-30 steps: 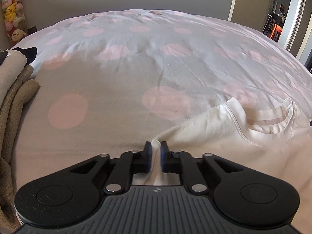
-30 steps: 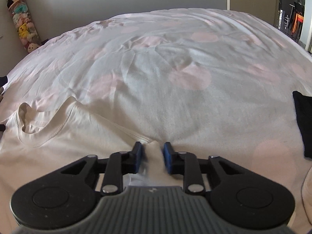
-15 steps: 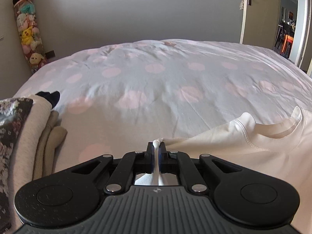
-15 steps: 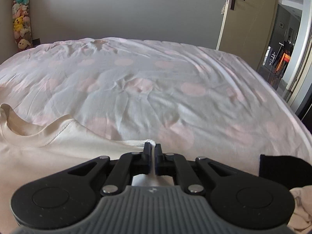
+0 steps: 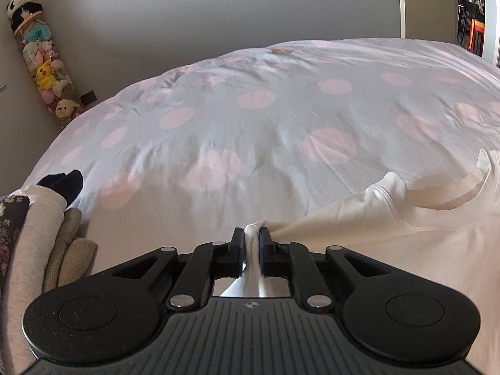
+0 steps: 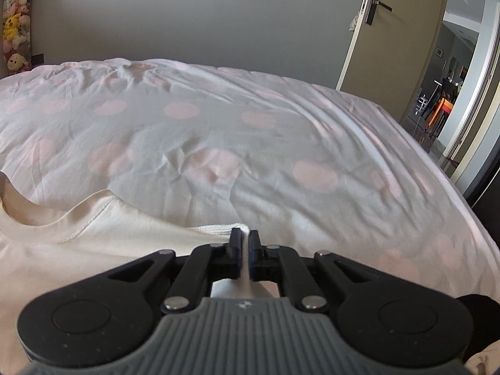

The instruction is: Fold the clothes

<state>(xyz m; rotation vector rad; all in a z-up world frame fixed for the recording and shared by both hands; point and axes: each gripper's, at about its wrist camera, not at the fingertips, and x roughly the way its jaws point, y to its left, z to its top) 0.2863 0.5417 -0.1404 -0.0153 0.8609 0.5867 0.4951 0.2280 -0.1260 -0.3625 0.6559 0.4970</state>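
Observation:
A cream T-shirt (image 5: 390, 228) is held up over the bed between my two grippers, neckline toward the far side. My left gripper (image 5: 251, 234) is shut on a pinch of its left shoulder edge. My right gripper (image 6: 246, 237) is shut on the right shoulder edge of the same T-shirt (image 6: 93, 237). The collar (image 5: 462, 193) sags between them and also shows in the right wrist view (image 6: 47, 218). The shirt's lower part is hidden below the grippers.
The bed (image 5: 281, 125) has a white cover with pink dots (image 6: 250, 143). A stack of folded clothes (image 5: 37, 237) with a dark sock (image 5: 65, 181) lies at the left. A dark garment (image 6: 478, 309) lies at the right. A door (image 6: 400, 47) stands open on the right.
Both grippers closed on the shirt's shoulder edges and lifted them off the bed. The views have tilted up from the bedcover to the far wall.

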